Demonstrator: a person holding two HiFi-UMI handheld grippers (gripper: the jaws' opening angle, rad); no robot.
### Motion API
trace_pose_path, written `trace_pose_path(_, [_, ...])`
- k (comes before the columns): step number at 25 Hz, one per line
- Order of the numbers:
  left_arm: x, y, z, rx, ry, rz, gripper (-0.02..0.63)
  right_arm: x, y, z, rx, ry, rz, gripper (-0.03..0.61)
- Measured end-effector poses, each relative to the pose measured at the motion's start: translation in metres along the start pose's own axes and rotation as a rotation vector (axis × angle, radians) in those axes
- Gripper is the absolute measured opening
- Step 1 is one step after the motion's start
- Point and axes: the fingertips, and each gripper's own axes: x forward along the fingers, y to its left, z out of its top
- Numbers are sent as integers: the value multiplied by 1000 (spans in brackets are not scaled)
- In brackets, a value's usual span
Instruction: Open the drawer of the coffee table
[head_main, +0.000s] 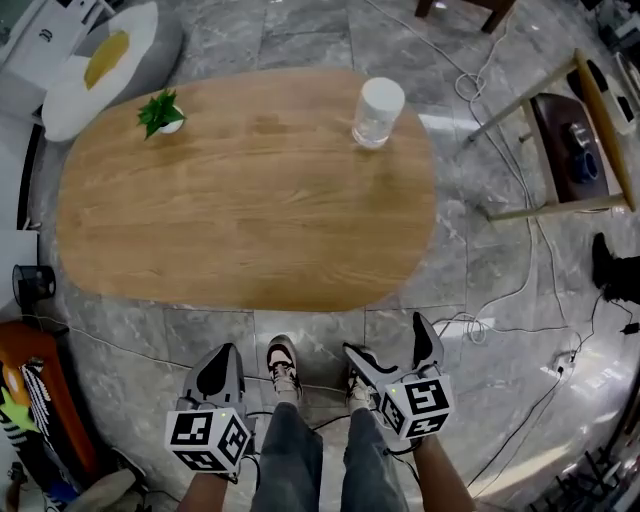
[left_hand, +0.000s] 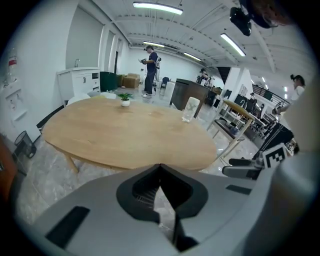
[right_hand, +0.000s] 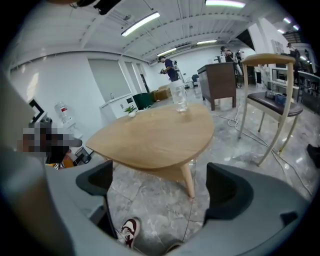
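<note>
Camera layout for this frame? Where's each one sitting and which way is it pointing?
Head view: on the person's head, aimed steeply down at the coffee table; shows the left hand-held gripper, the right hand-held gripper, jeans and shoes.
Left gripper view: low before the table's long edge, looking across it; own jaws shut, right hand-held gripper at right.
Right gripper view: low, facing the table and a chair; own jaws apart, one shoe below.
Shared: all three show the plant and the cup on the table.

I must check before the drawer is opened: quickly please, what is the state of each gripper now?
Left gripper: closed, holding nothing.
Right gripper: open, holding nothing.
</note>
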Motion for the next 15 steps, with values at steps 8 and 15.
trace_pose_path(8, [13, -7, -11, 8, 23, -4, -9, 46, -26, -38, -47, 52, 47, 588])
trace_pose_path(15, [19, -2, -23, -5, 35, 20, -9, 74, -32, -44, -159, 107, 107, 583])
